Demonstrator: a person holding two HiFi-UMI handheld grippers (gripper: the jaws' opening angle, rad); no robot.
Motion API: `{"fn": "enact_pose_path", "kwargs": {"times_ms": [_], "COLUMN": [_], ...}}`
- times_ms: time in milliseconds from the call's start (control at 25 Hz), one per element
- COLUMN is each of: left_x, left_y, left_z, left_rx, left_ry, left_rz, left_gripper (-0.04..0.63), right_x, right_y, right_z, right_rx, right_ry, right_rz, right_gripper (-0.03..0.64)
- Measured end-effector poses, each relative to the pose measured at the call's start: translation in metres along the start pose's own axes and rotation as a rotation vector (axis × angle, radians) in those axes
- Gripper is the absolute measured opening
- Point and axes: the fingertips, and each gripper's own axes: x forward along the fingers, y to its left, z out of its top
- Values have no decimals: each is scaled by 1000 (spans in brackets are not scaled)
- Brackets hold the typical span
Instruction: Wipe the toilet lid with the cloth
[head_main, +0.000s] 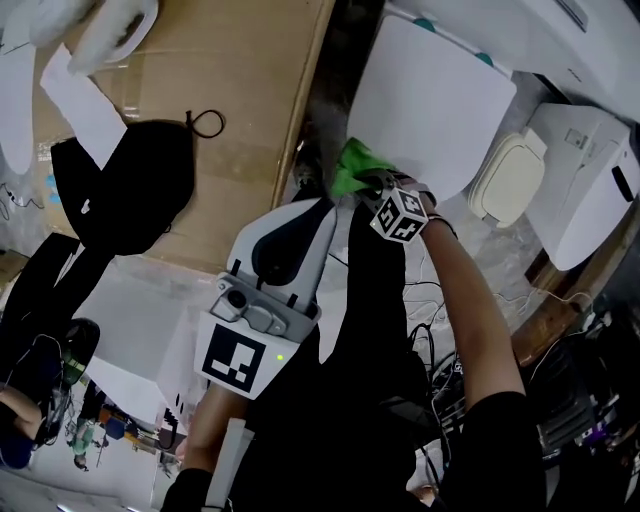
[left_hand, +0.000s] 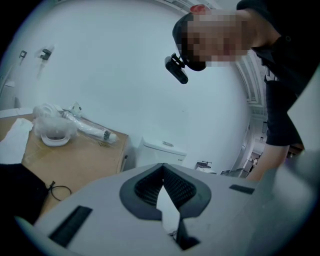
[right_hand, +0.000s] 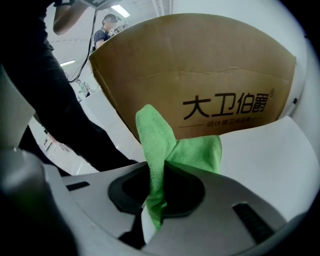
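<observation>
My right gripper has the green cloth pinched between its jaws. In the right gripper view a fold stands up out of the closed jaws and the rest flops over to the right of the tips. Just past those tips the cloth lies against the white toilet lid, at the lid's near edge. The lid spreads out ahead and to the right of the gripper. Straight ahead of it, behind the cloth, stands a printed cardboard box.

My left gripper sits just beside the right one, on its left, a little behind it and off the lid. Its jaws meet at the tips with nothing between them. In its own view another white toilet stands ahead against the wall, and bagged parts lie ahead to the left.
</observation>
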Motion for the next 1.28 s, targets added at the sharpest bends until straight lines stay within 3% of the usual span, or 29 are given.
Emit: {"fn": "enact_pose_path", "kwargs": {"times_ms": [200,280,520,880,1280], "left_x": [-2,-1,-2,8,5], "left_y": [-7,-11,-36,-80,-116], "left_z": [15,22,58,136,230], "left_rx": [18,41,71,141,218], "left_ry": [-2,-1,9,-35,-123], "left_rz": [-21,-39,-77,-151,-163], "left_gripper": [-3,-3,-3,-3,-3], "right_x": [1,-4,-59,-183,-309], "right_y": [33,41,52,2,-22], "right_z": [-18,-16,21,90,146], "right_rx": [80,101,371,741,837], "right_ry": [98,92,-72,-343,-472], "right_rz": [50,50,5,-178,-346], "right_gripper": [52,52,52,52,52]}}
